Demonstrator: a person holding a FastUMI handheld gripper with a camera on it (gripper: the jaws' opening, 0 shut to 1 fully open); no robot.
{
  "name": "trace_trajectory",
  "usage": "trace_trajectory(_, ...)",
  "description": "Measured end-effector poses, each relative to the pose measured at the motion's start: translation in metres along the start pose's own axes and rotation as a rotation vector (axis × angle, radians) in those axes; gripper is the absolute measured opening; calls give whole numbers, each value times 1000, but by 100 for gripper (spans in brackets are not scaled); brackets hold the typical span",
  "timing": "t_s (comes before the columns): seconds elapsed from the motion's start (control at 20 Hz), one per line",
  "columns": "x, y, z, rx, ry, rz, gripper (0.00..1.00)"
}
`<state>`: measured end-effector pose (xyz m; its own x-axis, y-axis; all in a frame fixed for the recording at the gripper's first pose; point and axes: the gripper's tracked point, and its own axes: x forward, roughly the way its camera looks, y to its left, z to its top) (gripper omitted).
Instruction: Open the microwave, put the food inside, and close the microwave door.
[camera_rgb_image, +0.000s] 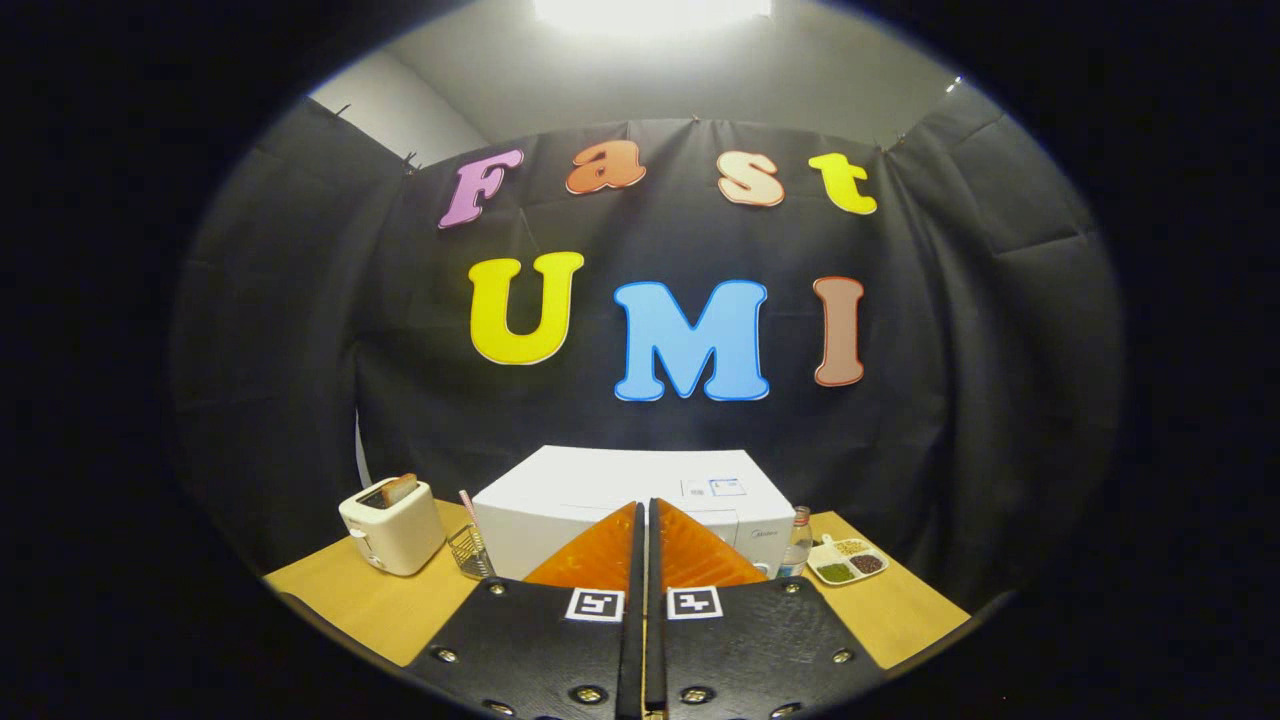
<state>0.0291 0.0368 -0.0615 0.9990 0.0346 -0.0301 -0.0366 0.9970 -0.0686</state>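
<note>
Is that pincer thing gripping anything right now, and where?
Nothing is held: the gripper has its fingers closed together with nothing between them, pointing at the microwave beyond them.

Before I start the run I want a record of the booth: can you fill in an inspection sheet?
Surface: wooden table, bare patches at both sides.
Job's things: white microwave just beyond the fingers, its front hidden behind them, so door state unclear; food cannot be told.
Clutter: toaster with bread in it, wire rack, bottle, divided dish of grains.
Tongs: fingers together, holding nothing.
Cables: nothing seen.
Surroundings: black cloth wall, ceiling light.
</note>
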Motion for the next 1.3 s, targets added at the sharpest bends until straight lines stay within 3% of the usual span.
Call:
trace_trajectory(0.1,-14,1,11,19,-1,10,2)
trace_trajectory(0.25,-26,-15,31,8,-27,-44,3)
trace_trajectory(0.45,-39,-18,54,28,-68,-67,10)
trace_trajectory(0.65,-45,-22,64,-18,-90,-117,37)
trace_trajectory(0.7,-43,-21,63,-24,-93,-119,55)
trace_trajectory(0.9,-43,-9,58,6,-58,-85,75)
trace_trajectory(1.3,-49,-7,69,-27,-120,-110,78)
